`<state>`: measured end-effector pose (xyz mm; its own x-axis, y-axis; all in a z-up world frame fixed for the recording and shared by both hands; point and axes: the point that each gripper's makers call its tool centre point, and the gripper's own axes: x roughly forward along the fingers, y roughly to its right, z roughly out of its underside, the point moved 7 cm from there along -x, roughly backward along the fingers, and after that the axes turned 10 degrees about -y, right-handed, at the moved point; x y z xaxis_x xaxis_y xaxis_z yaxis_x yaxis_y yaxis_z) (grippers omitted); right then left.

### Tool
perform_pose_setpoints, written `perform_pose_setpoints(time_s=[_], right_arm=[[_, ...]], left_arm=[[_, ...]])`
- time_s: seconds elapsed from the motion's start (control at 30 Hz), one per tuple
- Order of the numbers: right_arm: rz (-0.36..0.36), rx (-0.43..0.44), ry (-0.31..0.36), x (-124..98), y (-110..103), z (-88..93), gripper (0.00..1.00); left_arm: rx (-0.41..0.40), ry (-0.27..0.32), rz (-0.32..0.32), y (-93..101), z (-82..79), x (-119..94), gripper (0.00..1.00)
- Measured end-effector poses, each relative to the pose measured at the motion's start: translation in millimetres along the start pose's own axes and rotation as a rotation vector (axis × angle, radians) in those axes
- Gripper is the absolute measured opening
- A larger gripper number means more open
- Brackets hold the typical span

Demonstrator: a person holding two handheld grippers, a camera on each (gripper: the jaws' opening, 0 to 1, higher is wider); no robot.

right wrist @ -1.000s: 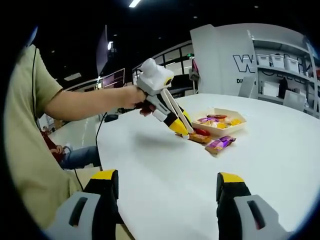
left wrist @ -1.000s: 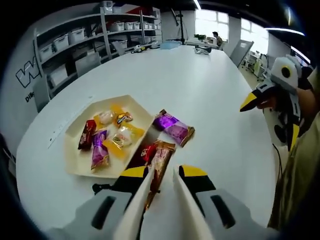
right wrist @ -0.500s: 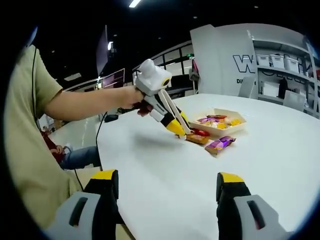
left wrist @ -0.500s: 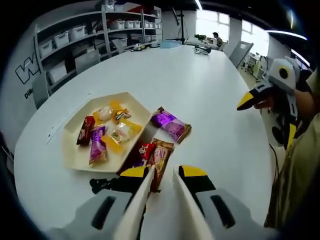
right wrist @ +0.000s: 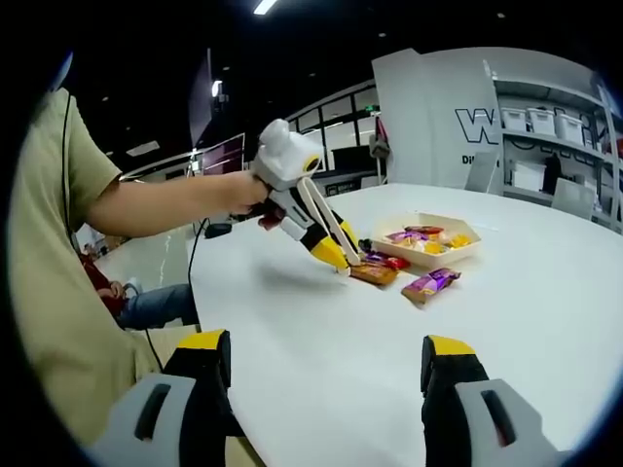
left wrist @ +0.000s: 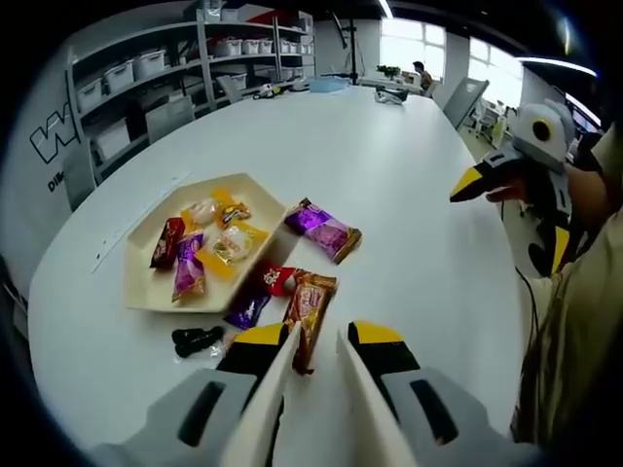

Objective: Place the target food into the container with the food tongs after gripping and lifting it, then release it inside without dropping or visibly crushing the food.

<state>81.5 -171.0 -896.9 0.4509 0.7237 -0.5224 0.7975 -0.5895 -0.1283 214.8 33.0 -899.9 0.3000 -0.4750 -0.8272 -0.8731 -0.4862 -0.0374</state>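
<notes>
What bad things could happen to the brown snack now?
The tongs reach only the near end of the brown snack packet, so it might slip if lifted. Red and dark purple packets lie between it and the tray, so it may bump them.

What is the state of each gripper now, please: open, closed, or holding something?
Left gripper: closed on the tongs, whose tips are at the brown snack pack.
Right gripper: open, holding nothing.
</notes>
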Motion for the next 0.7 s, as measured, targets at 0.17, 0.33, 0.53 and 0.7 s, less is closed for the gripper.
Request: perform_pose_setpoints(time_s=[0.17,0.33,0.53,0.7], right_arm=[[0.0,-0.003,0.0,-0.2,-1.1,-1.0,0.79],[0.0,-0.006,0.0,0.1,-0.6,-2.1,0.79],[0.0,-0.008,-0.003,0.6,-0.4,-2.6,0.79],[0.002,-0.003,-0.005,0.2,2.1,-1.1,0.79]], left_arm=[[0.004,-0.004,-0.007,0.3,2.7,-3.0,0.23],[0.003,0.022,-0.02,-5.4,-1.2,-6.4,0.23],[0.011,0.024,-0.027,-10.4,-6.7,-3.6,0.23],[0.017,0.012,-0.022,-12.8,-7.4,0.5,0.23]])
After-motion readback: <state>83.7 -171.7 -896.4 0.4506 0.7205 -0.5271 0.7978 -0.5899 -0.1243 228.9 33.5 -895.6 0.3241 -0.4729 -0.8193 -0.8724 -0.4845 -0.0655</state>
